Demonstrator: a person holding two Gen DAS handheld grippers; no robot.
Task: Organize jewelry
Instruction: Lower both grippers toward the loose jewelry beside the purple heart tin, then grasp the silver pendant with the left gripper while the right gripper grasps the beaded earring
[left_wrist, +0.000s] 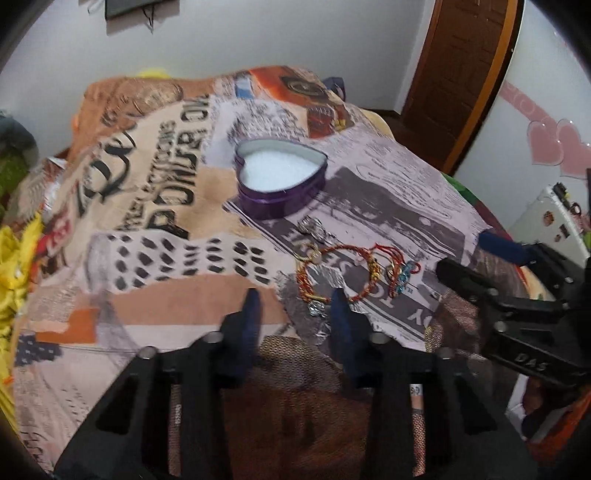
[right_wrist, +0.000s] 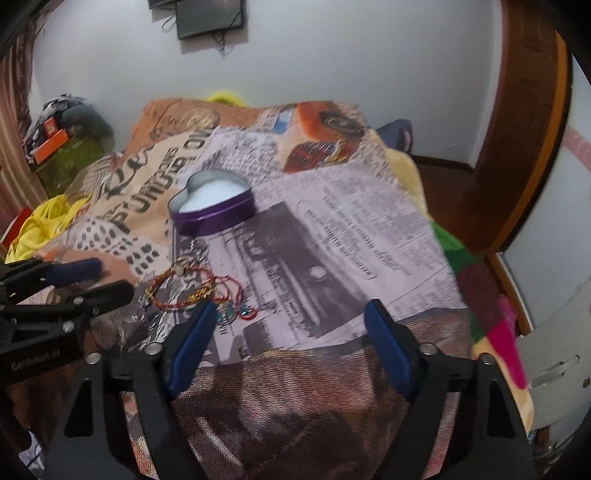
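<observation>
While both grippers are hovering low over the printed blanket (left_wrist: 155, 206), nothing is being carried yet, so the job is looking to be at its opening step: choosing a first piece from the loose jewelry. The left gripper (left_wrist: 297, 301) is holding its jaws released with a moderate gap, its right blue pad sitting just at the near edge of the red-and-gold thread bracelet (left_wrist: 334, 273); the right gripper (right_wrist: 290, 308) is holding its jaws released wider, its left pad just beside the small blue charm piece (right_wrist: 231, 314). I judge that the next move is calling for one pair of jaws to be closing on a thin, floppy cord lying flat on soft cloth, so a low, square approach seems needed. A little farther off, silver earrings (left_wrist: 314, 227) are lying between the bracelets and the purple heart-shaped tin (left_wrist: 280, 173), which is standing open, white-lined and empty, as the likely destination. Everything is resting on a bed, not a bench. Beyond, yellow fabric (right_wrist: 40, 225) is bunching at the left, a white wall (right_wrist: 332, 66) is closing the far side, and a brown wooden door (left_wrist: 458, 70) is standing far right.
</observation>
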